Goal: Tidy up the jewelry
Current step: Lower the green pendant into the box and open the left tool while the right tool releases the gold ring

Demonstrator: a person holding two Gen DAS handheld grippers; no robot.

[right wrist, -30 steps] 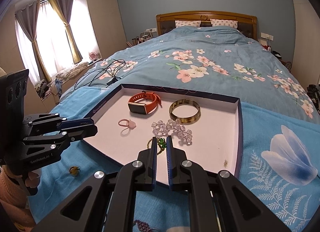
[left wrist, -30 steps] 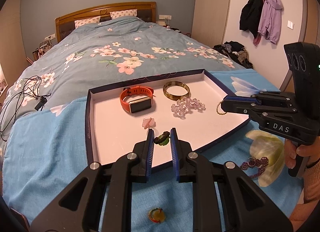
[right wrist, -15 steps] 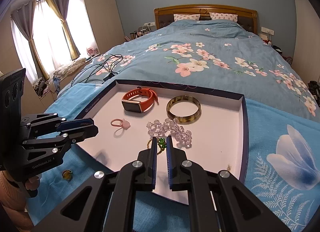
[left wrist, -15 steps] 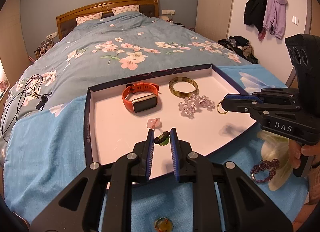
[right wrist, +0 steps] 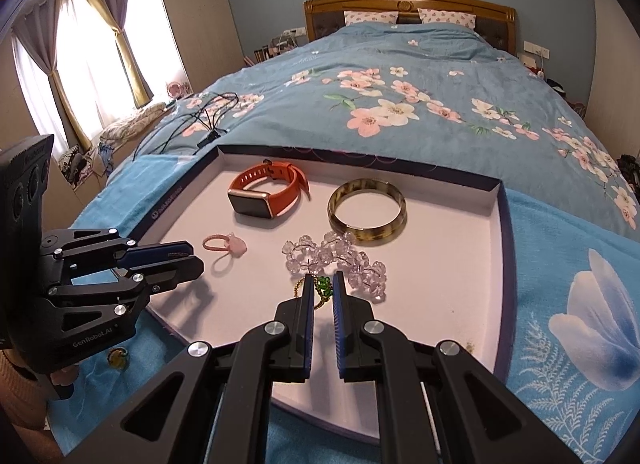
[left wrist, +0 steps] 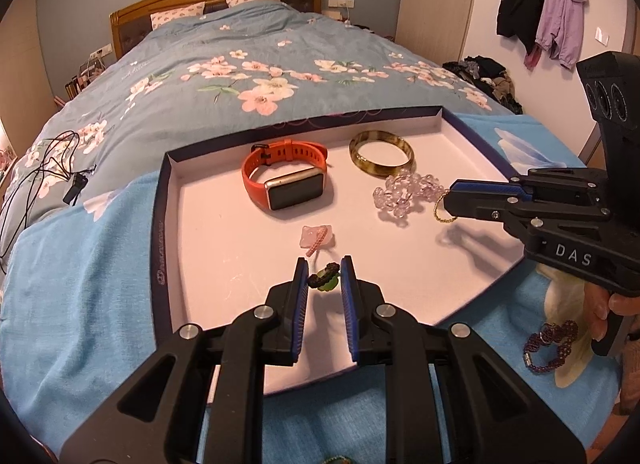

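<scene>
Over the tray point(left wrist: 168, 223), both claws (laden) tilt downward.

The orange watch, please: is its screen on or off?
Off: the orange watch shows a dark, blank screen in both views.

Both the left gripper point(left wrist: 324, 278) and right gripper point(right wrist: 322, 288) have seemingly advanced over the tray point(left wrist: 224, 264).

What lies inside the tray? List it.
In the tray: orange watch, brown bangle, clear bead bracelet, pink ring. Both grippers hover over it; anything under their fingers is hidden.
</scene>
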